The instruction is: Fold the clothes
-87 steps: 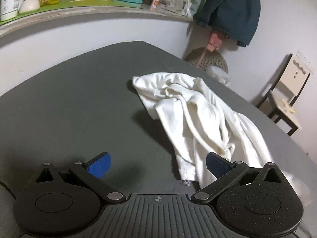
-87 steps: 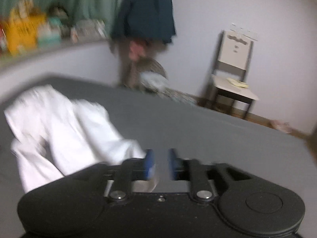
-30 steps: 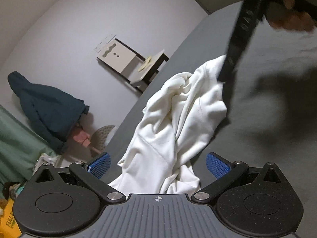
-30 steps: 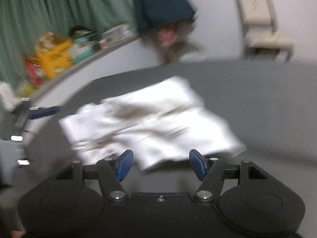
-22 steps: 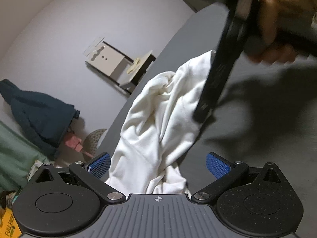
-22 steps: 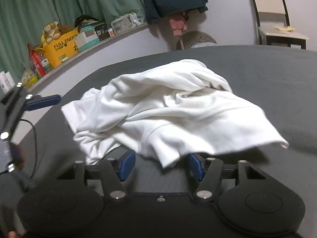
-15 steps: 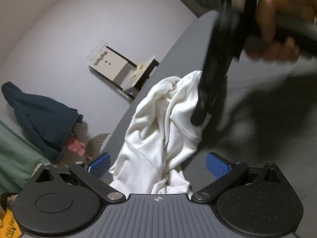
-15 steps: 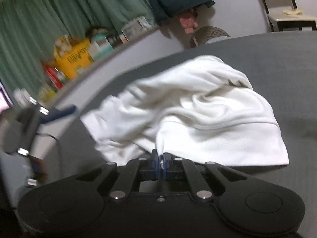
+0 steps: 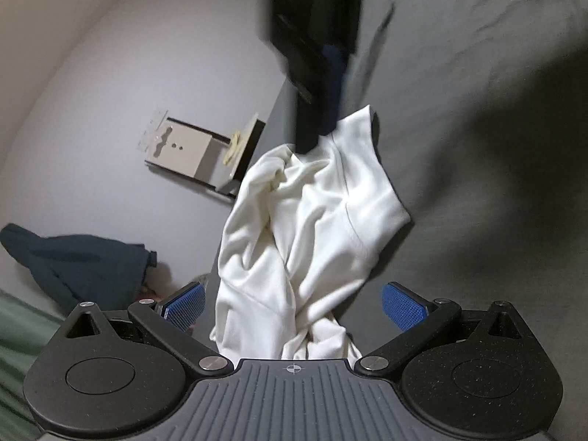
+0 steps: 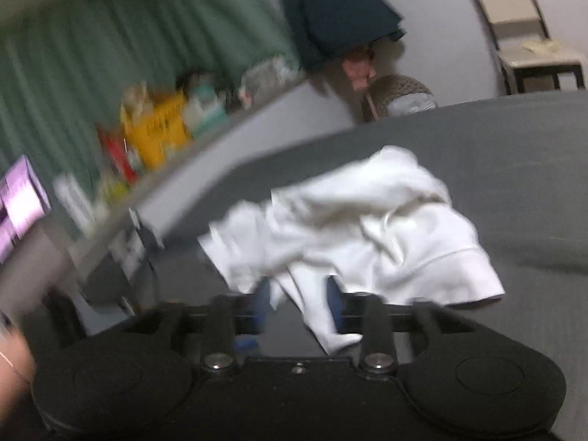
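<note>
Grippers working a crumpled white garment

We are holding the left gripper (image 9: 292, 303) wide open, gripping nothing, with the white garment (image 9: 312, 228) lying bunched between its blue pads. Our right gripper (image 10: 298, 303) is standing partly open with cloth between its fingers; blur is hiding whether it pinches. At twelve o'clock, the garment is resting on the grey bed (image 10: 514, 154).
</note>
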{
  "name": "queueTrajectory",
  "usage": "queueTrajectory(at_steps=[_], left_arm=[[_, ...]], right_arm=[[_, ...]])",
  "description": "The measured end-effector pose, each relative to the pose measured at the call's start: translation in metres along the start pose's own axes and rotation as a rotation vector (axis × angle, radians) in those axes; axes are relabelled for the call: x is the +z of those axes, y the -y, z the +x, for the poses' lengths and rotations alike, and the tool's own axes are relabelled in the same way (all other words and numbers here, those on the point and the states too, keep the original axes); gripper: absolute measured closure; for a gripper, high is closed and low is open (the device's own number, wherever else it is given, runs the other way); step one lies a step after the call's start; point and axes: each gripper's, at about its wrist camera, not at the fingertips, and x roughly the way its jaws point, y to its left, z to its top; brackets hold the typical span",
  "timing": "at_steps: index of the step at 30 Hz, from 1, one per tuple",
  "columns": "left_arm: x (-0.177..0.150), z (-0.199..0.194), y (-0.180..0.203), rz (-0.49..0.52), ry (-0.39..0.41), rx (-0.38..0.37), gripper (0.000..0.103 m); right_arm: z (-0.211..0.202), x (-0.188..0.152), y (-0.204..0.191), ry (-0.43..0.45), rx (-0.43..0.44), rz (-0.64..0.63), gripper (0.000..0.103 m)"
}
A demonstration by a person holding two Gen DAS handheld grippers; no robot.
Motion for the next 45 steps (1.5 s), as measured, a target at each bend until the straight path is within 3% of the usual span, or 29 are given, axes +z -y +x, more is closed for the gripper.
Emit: queueTrajectory(at_steps=[4,5,9,16,19,24,25,26,27,31,36,41,45], left_arm=[[-0.001,-0.004,-0.012,-0.089,0.007,-0.005,0.0],[-0.002,-0.004,-0.012,-0.091,0.007,-0.006,0.0],[-0.005,-0.003,-0.013,-0.097,0.007,-0.012,0.0],[-0.006,0.003,-0.01,-0.07,-0.007,-0.02,0.0],[-0.007,0.004,-0.012,-0.07,-0.018,-0.014,0.0],[-0.007,0.004,-0.011,-0.06,-0.009,-0.016,0.0],[-0.007,0.004,-0.01,-0.047,-0.005,-0.017,0.0],[-0.007,0.004,-0.008,-0.035,-0.002,-0.017,0.0],[-0.007,0.004,-0.006,-0.024,0.0,-0.016,0.0],[-0.01,0.004,0.001,0.039,-0.001,-0.001,0.0],[-0.006,0.001,0.004,0.072,0.031,0.007,0.0],[0.005,-0.002,0.007,0.046,0.086,0.002,0.0],[0.011,-0.004,0.007,0.054,0.128,0.064,0.0]], right_arm=[[0.032,-0.012,-0.017,-0.028,-0.117,-0.131,0.061],[0.035,-0.014,-0.018,-0.041,-0.137,-0.117,0.057],[0.039,-0.026,-0.023,-0.111,-0.229,-0.054,0.054],[0.045,-0.046,-0.037,-0.186,-0.247,-0.207,0.052],[0.053,-0.043,-0.031,-0.177,-0.162,-0.072,0.051],[0.063,-0.039,-0.013,-0.028,-0.122,0.09,0.051],[0.065,-0.037,-0.009,-0.006,-0.116,0.106,0.059],[0.066,-0.033,-0.006,-0.006,-0.096,0.128,0.083],[0.066,-0.029,-0.002,-0.005,-0.074,0.152,0.088],[0.04,-0.016,0.001,0.054,0.041,0.241,0.089],[0.007,0.001,0.011,0.111,0.28,0.392,0.096],[0.002,0.011,0.036,0.171,0.414,0.545,0.097],[-0.006,0.021,0.041,0.204,0.487,0.555,0.097]])
